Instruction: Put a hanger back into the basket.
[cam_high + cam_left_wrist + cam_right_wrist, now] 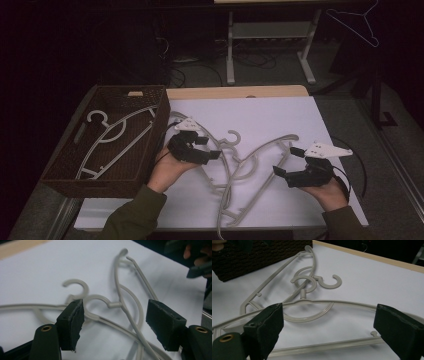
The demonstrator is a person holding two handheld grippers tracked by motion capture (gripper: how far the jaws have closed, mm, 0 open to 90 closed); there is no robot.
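Hangers [250, 165] plain, unlettered, unbranded

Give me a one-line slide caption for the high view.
Two open grippers, left and right, hover over tangled hangers beside a wicker basket.

tangled hangers [240, 165] block the middle; basket [150, 150] walls the left.
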